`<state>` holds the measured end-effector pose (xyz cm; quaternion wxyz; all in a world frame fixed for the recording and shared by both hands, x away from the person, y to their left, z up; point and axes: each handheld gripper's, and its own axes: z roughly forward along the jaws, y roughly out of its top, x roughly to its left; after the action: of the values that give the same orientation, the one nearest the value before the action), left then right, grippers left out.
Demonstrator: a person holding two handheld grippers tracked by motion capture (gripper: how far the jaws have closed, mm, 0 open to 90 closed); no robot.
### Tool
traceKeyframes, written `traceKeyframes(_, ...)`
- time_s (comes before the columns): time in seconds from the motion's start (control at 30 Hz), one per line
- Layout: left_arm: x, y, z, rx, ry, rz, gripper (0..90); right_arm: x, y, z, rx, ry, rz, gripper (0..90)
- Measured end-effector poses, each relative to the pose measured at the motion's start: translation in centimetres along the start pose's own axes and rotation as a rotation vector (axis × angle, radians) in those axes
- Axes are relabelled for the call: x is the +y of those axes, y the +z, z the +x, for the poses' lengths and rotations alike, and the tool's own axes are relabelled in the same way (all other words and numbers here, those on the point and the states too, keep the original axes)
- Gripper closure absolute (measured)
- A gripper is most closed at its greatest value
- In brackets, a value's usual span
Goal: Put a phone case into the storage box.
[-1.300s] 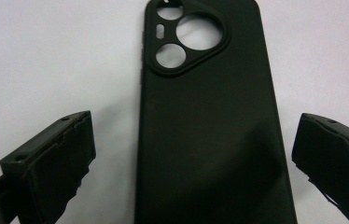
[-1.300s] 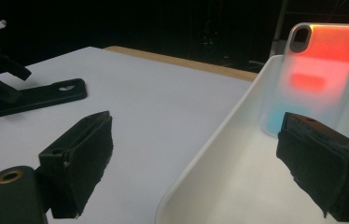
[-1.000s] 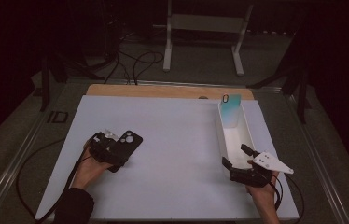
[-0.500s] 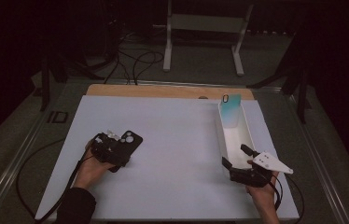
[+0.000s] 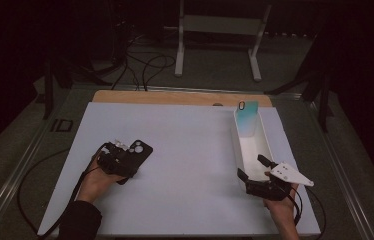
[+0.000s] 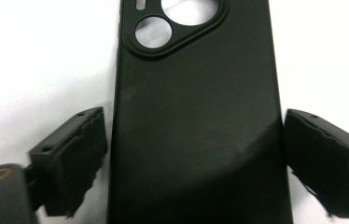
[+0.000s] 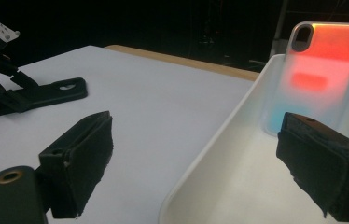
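Observation:
A black phone case [image 5: 139, 151] lies flat on the white table, camera cutout pointing away from the person. My left gripper [image 5: 127, 157] is open and straddles its near end. In the left gripper view the black case [image 6: 196, 121] fills the gap, and each jaw stands just beside an edge. A translucent case, teal in the high view [image 5: 247, 119] and orange fading to blue in the right gripper view [image 7: 322, 70], leans upright at the far end of a long white tray [image 5: 236, 145]. My right gripper [image 5: 252, 168] is open at the tray's near end, with nothing between the jaws.
The tray's left wall [image 7: 210, 140] runs between the right gripper's jaws, one jaw over the table and one over the tray's inside. A wooden strip [image 5: 175, 96] borders the table's far edge. Cables and a white stand [image 5: 215, 25] sit on the dark floor beyond.

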<state>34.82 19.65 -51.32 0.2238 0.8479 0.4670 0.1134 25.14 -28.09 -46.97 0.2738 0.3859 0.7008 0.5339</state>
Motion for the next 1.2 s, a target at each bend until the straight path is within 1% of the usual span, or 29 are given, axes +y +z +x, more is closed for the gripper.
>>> traceKeyframes(0.23, -0.1, -0.1, 0.0, 0.004, -0.006, -0.016, 15.9, 0.0, 0.1, 0.0, 0.000, 0.001, 0.004, 10.7)
traceKeyframes(0.43, -0.3, -0.2, 0.0, 0.005, -0.021, -0.039, 16.6, 0.0, 0.1, -0.1, -0.002, 0.003, 0.005, 10.7)
traceKeyframes(0.6, -0.1, -0.7, -0.3, -0.002, -0.026, -0.075, 16.8, 0.0, 0.1, -0.1, -0.004, 0.010, 0.006, 10.7)
traceKeyframes(0.7, 0.0, -1.1, -0.5, 0.002, -0.018, -0.089, 16.7, 0.1, 0.1, -0.1, -0.004, 0.009, 0.006, 10.7)
traceKeyframes(0.77, 0.2, -1.8, -0.7, 0.005, -0.017, -0.116, 16.7, 0.1, 0.2, -0.1, -0.001, 0.012, 0.008, 10.7)
traceKeyframes(0.87, 0.4, -2.4, -1.0, 0.005, -0.013, -0.136, 16.6, 0.2, 0.2, -0.1, 0.004, 0.013, 0.013, 10.7)
traceKeyframes(1.0, 0.8, -3.2, -1.7, 0.005, 0.001, -0.175, 16.6, 0.4, 0.3, -0.1, 0.018, 0.021, 0.027, 10.7)
traceKeyframes(1.07, 1.0, -3.6, -2.1, -0.004, 0.008, -0.189, 16.5, 0.5, 0.3, -0.1, 0.020, 0.021, 0.031, 10.7)
traceKeyframes(1.2, 1.3, -4.3, -2.8, -0.004, 0.032, -0.217, 16.5, 0.7, 0.4, -0.1, 0.029, 0.024, 0.046, 10.6)
